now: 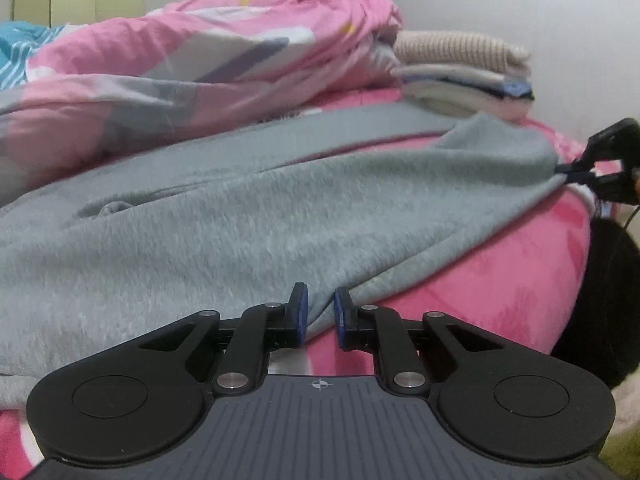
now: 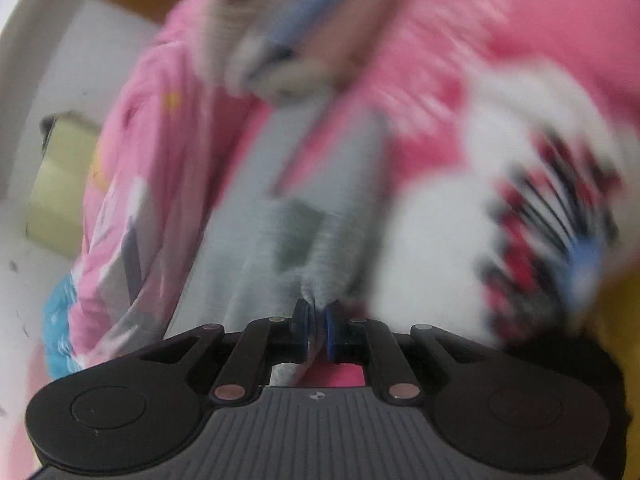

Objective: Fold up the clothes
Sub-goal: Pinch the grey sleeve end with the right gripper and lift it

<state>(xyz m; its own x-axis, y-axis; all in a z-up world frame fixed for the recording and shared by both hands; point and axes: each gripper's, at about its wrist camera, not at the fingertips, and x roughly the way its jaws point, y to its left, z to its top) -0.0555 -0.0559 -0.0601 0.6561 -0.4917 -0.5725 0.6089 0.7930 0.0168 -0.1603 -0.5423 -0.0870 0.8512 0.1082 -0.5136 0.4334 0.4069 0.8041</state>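
A grey fleece garment [image 1: 240,208] lies spread across a pink blanket [image 1: 500,264] on the bed. In the left wrist view my left gripper [image 1: 320,314] is shut on the garment's near hem, and the cloth runs down between the blue pads [image 1: 301,316]. At the far right of that view my right gripper [image 1: 576,170] pinches another corner and pulls it taut. The right wrist view is blurred by motion. There the right gripper [image 2: 316,320] is shut on a bunched fold of the same grey garment [image 2: 304,216].
A crumpled pink patterned quilt [image 1: 180,52] is heaped behind the garment. A stack of folded clothes [image 1: 468,72] sits at the back right near the white wall. A white patch with red and black stripes [image 2: 552,208] shows on the blanket. Something dark [image 1: 612,300] is at the bed's right edge.
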